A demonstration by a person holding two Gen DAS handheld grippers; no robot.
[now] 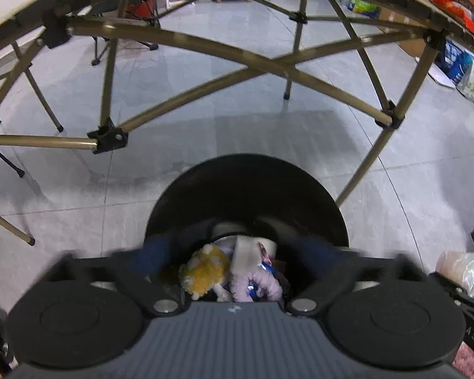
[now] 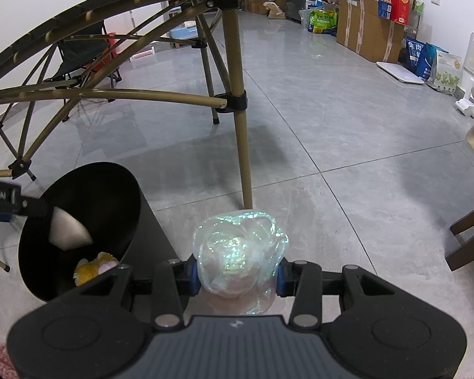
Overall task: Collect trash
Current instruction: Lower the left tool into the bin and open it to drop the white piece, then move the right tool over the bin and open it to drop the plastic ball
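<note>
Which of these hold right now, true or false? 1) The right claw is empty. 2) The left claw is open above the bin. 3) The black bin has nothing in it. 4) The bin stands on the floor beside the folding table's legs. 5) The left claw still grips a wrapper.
1) False. The right claw is shut on a crumpled clear plastic wrap.
2) True. The left claw hangs open over the black bin.
3) False. A yellow crumpled piece, a pale purple piece and a white scrap lie inside.
4) True. The bin is on the grey floor next to the table legs.
5) False. Nothing sits between its fingers.
</note>
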